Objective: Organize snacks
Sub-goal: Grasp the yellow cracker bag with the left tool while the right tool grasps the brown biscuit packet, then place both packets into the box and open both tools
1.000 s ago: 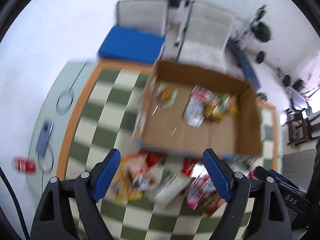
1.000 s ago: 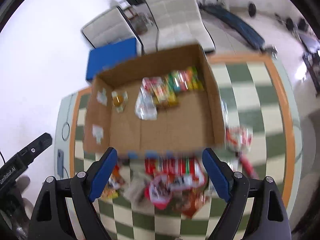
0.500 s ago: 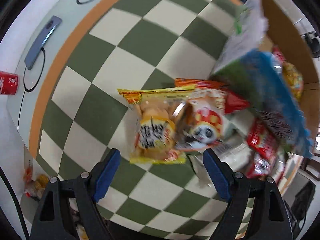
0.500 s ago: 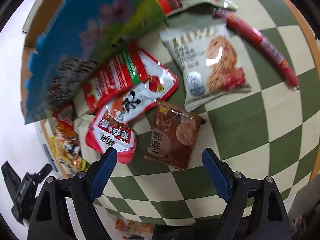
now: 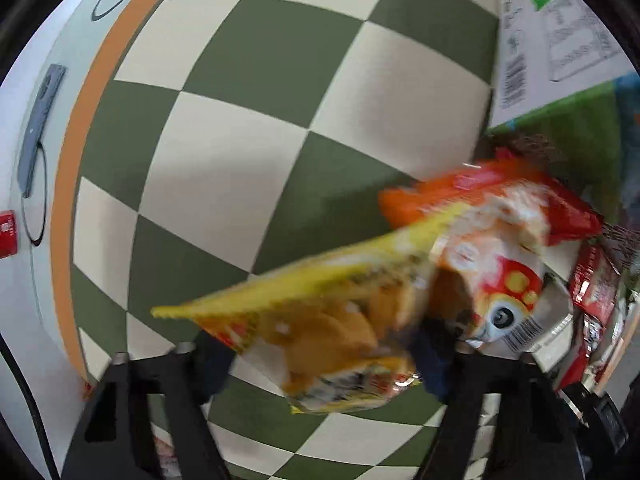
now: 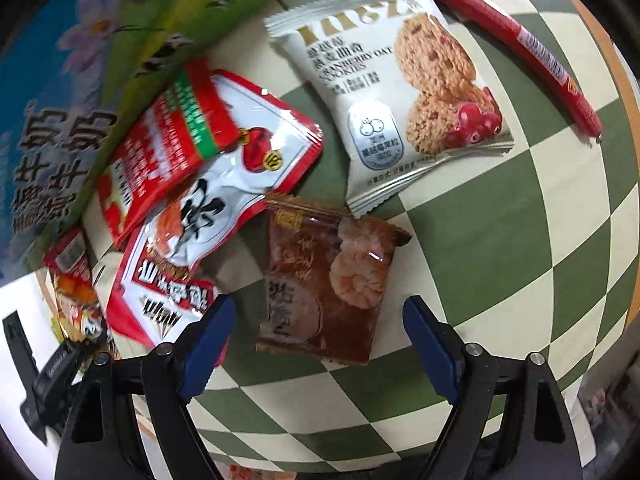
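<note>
Snacks scattered on the checkered cloth (image 6: 500, 240): left gripper (image 5: 320, 360) closing around a crinkled yellow plastic packet (image 5: 320, 320), tilted up; right gripper (image 6: 316, 336) narrowing, wide apart, straddling a flat brown foil packet (image 6: 324, 280), unpinched.

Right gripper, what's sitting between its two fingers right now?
In the right wrist view, the brown snack packet lies on the checkered cloth between the right gripper's closing, not yet touching fingers.

Glossy plastic-film snack packs on my matt checked tablecloth (image 6: 500, 232): brown shrimp pack (image 6: 328, 284) semi-clear, shiny; cookie pack (image 6: 392, 92) satin white; red sachet (image 6: 192, 140) v. shiny w/ glare. Printed cardboard box (image 6: 80, 80), smooth. My gripper pads (image 6: 208, 344): blue ribbed plastic.
</note>
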Tool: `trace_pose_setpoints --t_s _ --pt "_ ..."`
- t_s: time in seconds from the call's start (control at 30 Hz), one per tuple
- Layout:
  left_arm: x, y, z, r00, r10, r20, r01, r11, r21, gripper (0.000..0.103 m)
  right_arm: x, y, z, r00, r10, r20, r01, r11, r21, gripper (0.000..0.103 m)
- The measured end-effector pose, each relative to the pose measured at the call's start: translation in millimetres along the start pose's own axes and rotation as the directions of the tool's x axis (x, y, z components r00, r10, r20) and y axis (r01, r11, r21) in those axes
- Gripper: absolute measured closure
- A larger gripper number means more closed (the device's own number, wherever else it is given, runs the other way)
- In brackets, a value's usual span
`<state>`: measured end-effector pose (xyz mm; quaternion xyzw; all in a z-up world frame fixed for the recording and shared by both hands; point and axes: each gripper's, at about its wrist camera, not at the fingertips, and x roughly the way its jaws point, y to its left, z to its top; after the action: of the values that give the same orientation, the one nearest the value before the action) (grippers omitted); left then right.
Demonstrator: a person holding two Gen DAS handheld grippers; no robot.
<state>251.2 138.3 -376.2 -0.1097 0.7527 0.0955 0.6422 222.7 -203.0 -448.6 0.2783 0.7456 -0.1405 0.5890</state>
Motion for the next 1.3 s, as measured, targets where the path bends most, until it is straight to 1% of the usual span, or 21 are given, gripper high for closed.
trace_pose_setpoints --t_s 0.1,0.13,0.17,0.2,0.23,0.27,0.33,0.37,0.47,0.63,0.73,0.77,0.83,0.9,0.93,0.97,1.03,1.07,1.23,1.3 --pt "-4 -9 -9 0.999 0.048 0.02 -0.049 0.997 0.061 0.052 1 6 -1 0.999 -0.032 0.017 0.033 0.999 -0.02 0.02" --pt "-4 -12 -15 0.998 0.065 0.021 -0.067 0.995 0.08 0.053 3 11 -2 0.997 -0.068 0.022 0.069 0.996 -0.051 0.02" --pt "-3 -13 -20 0.997 0.068 0.019 -0.07 0.993 0.093 0.053 4 18 -2 0.995 -0.094 0.026 0.096 0.993 -0.074 0.023" --pt "-2 -15 -28 0.997 0.07 0.013 -0.071 0.99 0.119 0.054 6 23 -5 0.99 -0.136 0.034 0.139 0.985 -0.104 0.027" --pt "0 -17 -37 0.997 0.081 0.008 -0.081 0.987 0.136 0.054 6 26 -9 0.984 -0.173 0.051 0.178 0.976 -0.126 0.033" --pt "2 -19 -46 0.996 0.086 0.001 -0.085 0.985 0.15 0.054 6 28 -12 0.981 -0.186 0.062 0.193 0.971 -0.143 0.038" --pt "6 -22 -62 0.996 0.085 -0.011 -0.082 0.981 0.175 0.054 6 31 -20 0.978 -0.193 0.082 0.206 0.959 -0.197 0.041" --pt "8 -23 -68 0.996 0.086 -0.013 -0.082 0.98 0.179 0.054 7 32 -26 0.975 -0.203 0.089 0.219 0.945 -0.243 0.041" --pt "15 -31 -91 0.996 0.089 -0.021 -0.083 0.974 0.212 0.054 12 32 -40 0.971 -0.22 0.09 0.237 0.917 -0.32 0.042" --pt "20 -47 -106 0.993 0.117 0.004 -0.114 0.961 0.25 0.054 19 35 -67 0.963 -0.259 0.077 0.265 0.853 -0.45 0.042" --pt "25 -59 -102 0.991 0.134 0.012 -0.132 0.955 0.267 0.053 21 34 -75 0.961 -0.265 0.076 0.268 0.84 -0.472 0.041" --pt "25 -65 -101 0.99 0.139 0.013 -0.137 0.953 0.269 0.053 24 36 -81 0.96 -0.268 0.075 0.271 0.84 -0.471 0.039" --pt "27 -70 -102 0.99 0.138 0.014 -0.137 0.953 0.269 0.054 23 34 -82 0.963 -0.26 0.068 0.263 0.853 -0.451 0.039" --pt "26 -75 -106 0.992 0.127 0.012 -0.126 0.955 0.268 0.059 21 39 -82 0.964 -0.254 0.075 0.26 0.858 -0.442 0.039" --pt "18 -86 -108 0.992 0.127 0.018 -0.127 0.953 0.276 0.061 19 39 -77 0.965 -0.25 0.081 0.26 0.86 -0.439 0.04" --pt "16 -92 -111 0.992 0.125 0.028 -0.127 0.949 0.288 0.061 17 32 -77 0.965 -0.244 0.091 0.259 0.859 -0.441 0.041" --pt "9 -100 -116 0.992 0.12 0.04 -0.127 0.946 0.298 0.064 14 30 -84 0.963 -0.242 0.12 0.27 0.85 -0.453 0.042" --pt "7 -108 -120 0.993 0.113 0.046 -0.122 0.945 0.304 0.064 17 33 -77 0.964 -0.239 0.119 0.267 0.85 -0.455 0.042" --pt "-14 -130 -126 0.994 0.081 0.078 -0.103 0.94 0.325 0.065 6 28 -81 0.979 -0.18 0.099 0.205 0.87 -0.449 0.042" --pt "-24 -143 -128 0.993 0.069 0.092 -0.096 0.937 0.335 0.065 0 25 -83 0.983 -0.157 0.097 0.184 0.871 -0.456 0.042"
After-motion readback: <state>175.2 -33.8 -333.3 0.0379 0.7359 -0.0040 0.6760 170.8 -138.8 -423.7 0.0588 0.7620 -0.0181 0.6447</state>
